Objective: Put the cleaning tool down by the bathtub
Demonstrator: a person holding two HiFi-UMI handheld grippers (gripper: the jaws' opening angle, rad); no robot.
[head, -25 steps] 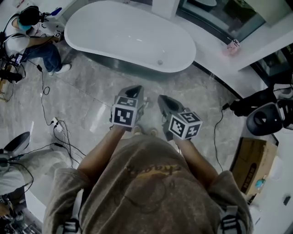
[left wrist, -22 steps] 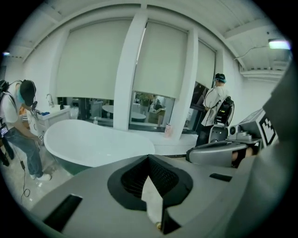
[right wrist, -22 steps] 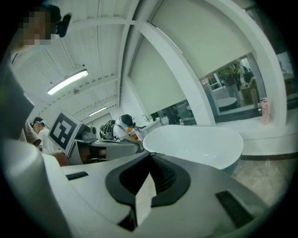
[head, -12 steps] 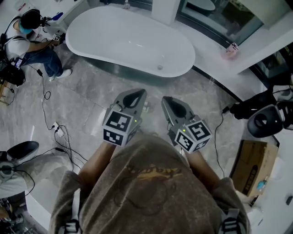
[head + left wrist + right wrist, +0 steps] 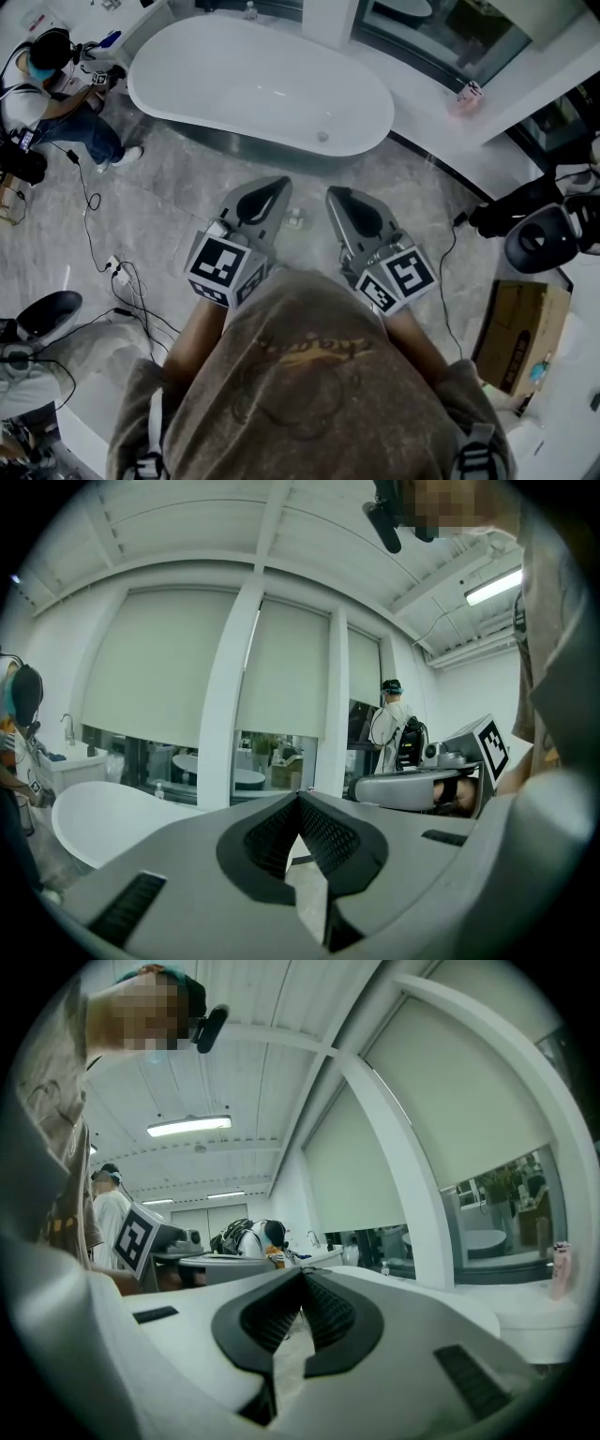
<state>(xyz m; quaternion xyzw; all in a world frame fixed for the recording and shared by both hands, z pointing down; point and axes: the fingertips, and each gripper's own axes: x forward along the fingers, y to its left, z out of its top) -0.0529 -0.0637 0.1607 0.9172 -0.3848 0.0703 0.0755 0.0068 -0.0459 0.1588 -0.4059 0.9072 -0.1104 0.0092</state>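
Both left gripper (image 5: 277, 185) and right gripper (image 5: 336, 195), jaws closed empty, face the bathtub (image 5: 253, 84).

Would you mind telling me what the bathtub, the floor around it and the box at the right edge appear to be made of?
Bathtub: glossy white, probably acrylic or enamel; the shell is smooth and seamless with soft reflections.
Floor: polished grey stone or marble-look tile; it shows pale veining and sheen.
Box: matte brown cardboard, with dark print on its side.
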